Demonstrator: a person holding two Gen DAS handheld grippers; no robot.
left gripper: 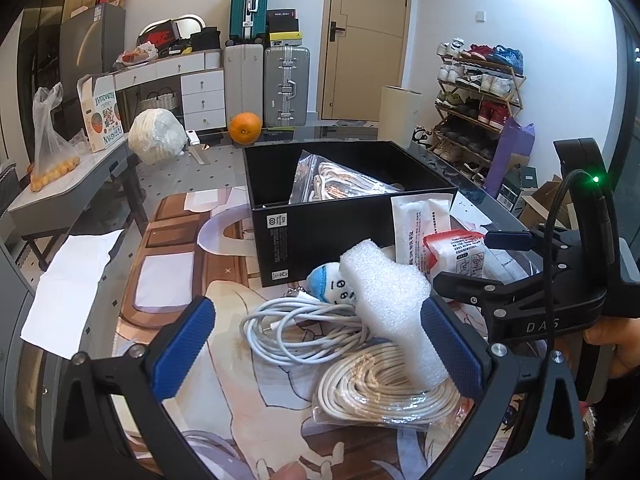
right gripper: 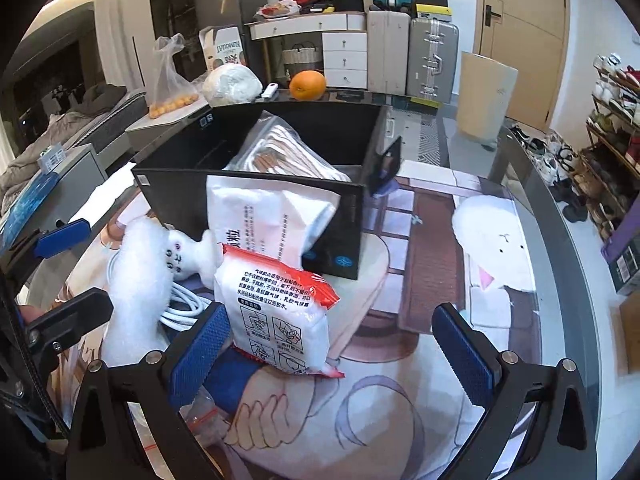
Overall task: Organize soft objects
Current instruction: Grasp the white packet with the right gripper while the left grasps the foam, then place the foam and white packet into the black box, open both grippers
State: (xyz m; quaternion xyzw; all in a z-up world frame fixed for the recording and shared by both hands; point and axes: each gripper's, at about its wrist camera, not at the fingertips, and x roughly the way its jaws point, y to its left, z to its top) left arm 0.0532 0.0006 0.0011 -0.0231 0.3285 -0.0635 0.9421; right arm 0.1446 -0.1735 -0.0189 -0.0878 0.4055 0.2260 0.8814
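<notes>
A black box (left gripper: 320, 236) stands on the printed mat and holds a clear bag of pale cords (left gripper: 340, 184). In front of it lie a white foam block (left gripper: 396, 304), a small plush doll (left gripper: 334, 286), a white cable coil (left gripper: 304, 332) and a bagged beige cord coil (left gripper: 384, 384). My left gripper (left gripper: 320, 348) is open over the coils, the foam block by its right finger. My right gripper (right gripper: 340, 352) is open, low over the mat, with a red-and-white packet (right gripper: 280, 312) by its left finger. A white packet (right gripper: 272, 216) leans on the box (right gripper: 256, 184).
An orange (left gripper: 245, 129), a wrapped white bundle (left gripper: 157, 136) and a small white device sit beyond the box. A bag of small oranges (left gripper: 50, 160) rests on a side table at left. Suitcases, drawers and a shoe rack (left gripper: 476, 100) line the room.
</notes>
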